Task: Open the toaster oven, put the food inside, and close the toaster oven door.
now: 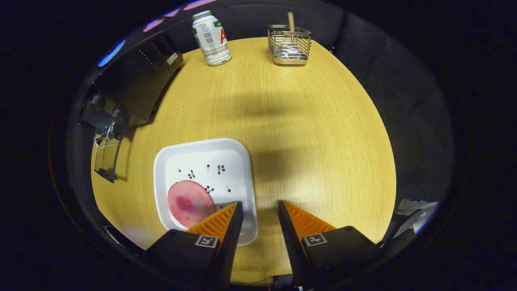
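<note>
I see the food, a round pink slice with a darker red blotch, lying flat in the near corner of a white square plate printed with small cherries; the plate sits on the yellow wood-grain counter, just ahead of my left finger and partly under its tip; the slice is just beside that tip, and I cannot tell whether they touch. My hand-held gripper has its fingers spread apart, with bare counter between them and nothing pinched; the right finger hangs over the counter, clear of the plate. The toaster oven, dark and boxy, stands at the far left edge of the counter, well apart from the plate; its glass door hangs down and open toward me. Beyond, at the far side of the counter, a white bottle with a green cap stands upright; near it, to the right, is a wire metal caddy with a wooden handle sticking up from it.
</note>
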